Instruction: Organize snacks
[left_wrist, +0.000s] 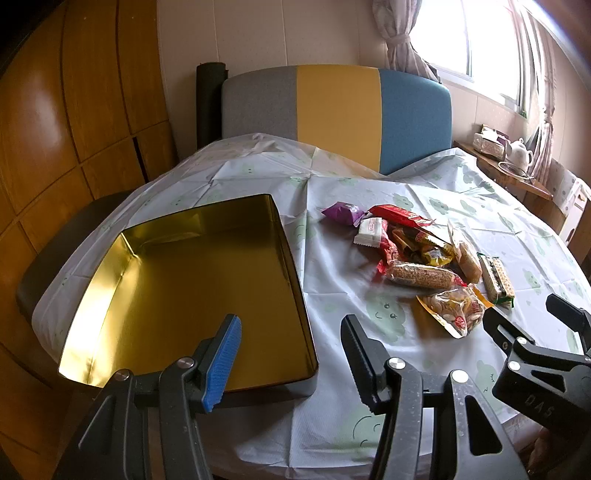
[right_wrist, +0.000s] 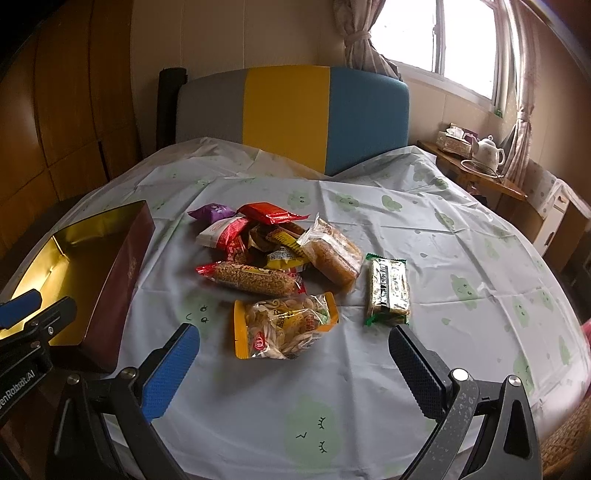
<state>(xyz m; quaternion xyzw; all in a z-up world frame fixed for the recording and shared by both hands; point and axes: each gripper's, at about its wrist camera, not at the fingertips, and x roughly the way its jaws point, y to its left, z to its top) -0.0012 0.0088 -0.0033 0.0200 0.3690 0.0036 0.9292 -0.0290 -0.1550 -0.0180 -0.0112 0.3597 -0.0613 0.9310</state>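
Note:
An open tin box (left_wrist: 192, 280) with a gold inside and dark red outer wall (right_wrist: 122, 273) sits on the table's left side, with nothing in it. A pile of wrapped snacks (left_wrist: 413, 254) lies to its right, also in the right wrist view (right_wrist: 273, 258). Nearest are an orange bag of crackers (right_wrist: 284, 325) and a green-edged biscuit pack (right_wrist: 389, 290). My left gripper (left_wrist: 291, 354) is open and empty over the box's near right corner. My right gripper (right_wrist: 295, 365) is open and empty just short of the cracker bag; it also shows in the left wrist view (left_wrist: 535, 317).
The table wears a pale cloth with green cloud faces (right_wrist: 424, 236). A grey, yellow and blue chair back (right_wrist: 291, 118) stands behind it. A side table with a white teapot (right_wrist: 489, 149) and tissue box is at the far right, wooden cabinets at the left.

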